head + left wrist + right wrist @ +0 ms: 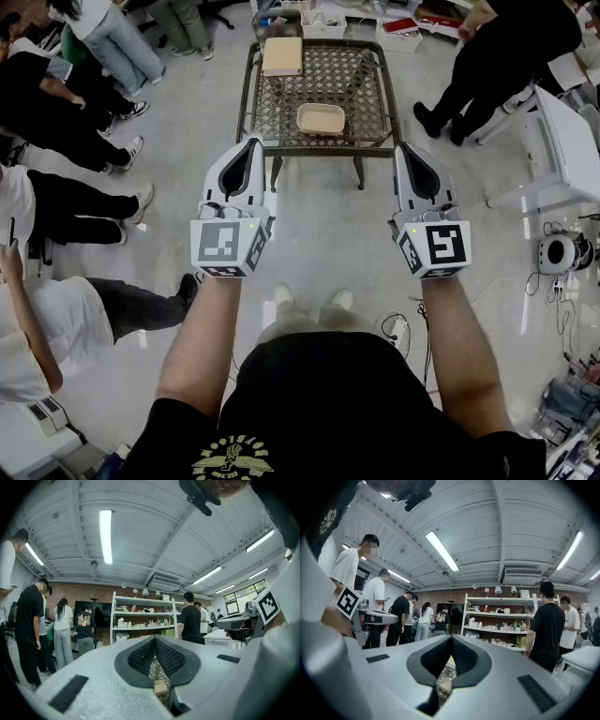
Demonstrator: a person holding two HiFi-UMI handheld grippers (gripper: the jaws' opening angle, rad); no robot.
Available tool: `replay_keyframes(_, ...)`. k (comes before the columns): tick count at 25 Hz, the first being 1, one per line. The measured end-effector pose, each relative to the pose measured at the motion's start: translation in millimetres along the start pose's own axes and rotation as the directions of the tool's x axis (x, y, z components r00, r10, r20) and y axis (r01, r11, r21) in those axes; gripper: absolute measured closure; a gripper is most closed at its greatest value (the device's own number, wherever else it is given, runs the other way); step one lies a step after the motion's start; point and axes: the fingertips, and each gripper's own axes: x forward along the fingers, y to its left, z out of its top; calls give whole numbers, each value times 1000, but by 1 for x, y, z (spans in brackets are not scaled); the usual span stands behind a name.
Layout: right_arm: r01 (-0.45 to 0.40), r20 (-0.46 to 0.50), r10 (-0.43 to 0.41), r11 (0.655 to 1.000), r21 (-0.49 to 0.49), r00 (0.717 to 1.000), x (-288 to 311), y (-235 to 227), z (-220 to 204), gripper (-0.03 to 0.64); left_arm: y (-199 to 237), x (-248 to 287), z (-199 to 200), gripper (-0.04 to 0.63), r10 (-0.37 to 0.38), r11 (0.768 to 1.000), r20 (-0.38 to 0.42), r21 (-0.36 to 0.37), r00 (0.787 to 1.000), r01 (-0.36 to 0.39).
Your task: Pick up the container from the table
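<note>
The head view looks down on two bare arms (pixel 202 347) held out over the floor (pixel 319 234). The left hand-held gripper (pixel 251 143) and the right hand-held gripper (pixel 401 148) are level, side by side and well apart. Both point at a small counter (pixel 367 89) with a mesh top, and neither one touches it. The container (pixel 321 118) sits on the counter near its front edge, open side up. A flat tan box (pixel 282 56) lies at the far edge, apart from the container.

The left gripper view shows that gripper's jaws closed together and holding nothing. A bit of the container peeks through a small gap lower down, far off. The right gripper view shows the same: jaws closed together, nothing held.

Only the gripper views show the long ceiling lights (pixel 106 536), the white shelves (pixel 145 616) and people (pixel 191 618) standing up. Each one also shows the other gripper's marker cube (pixel 267 606) at its edge. Only the head view shows the whole counter.
</note>
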Motion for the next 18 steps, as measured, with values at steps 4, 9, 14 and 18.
replay_keyframes(4, 15, 8, -16, 1000, 27, 1000, 2, -4, -11, 609, 1, 4, -11, 591, 18, 1000, 0, -25, 1000, -18)
replay_keyframes(9, 7, 24, -8, 999, 45, 1000, -2, -12, -12, 609, -7, 4, -15, 591, 19, 999, -7, -25, 1000, -19)
replay_keyframes(14, -5, 44, 3, 999, 41, 999, -2, -27, -9, 609, -18, 12, -9, 591, 26, 1000, 4, -10, 1000, -26)
replay_keyframes(18, -23, 61, 20, 999, 47, 998, -3, -39, -6, 609, -29, 19, -1, 591, 43, 999, 16, 11, 999, -43)
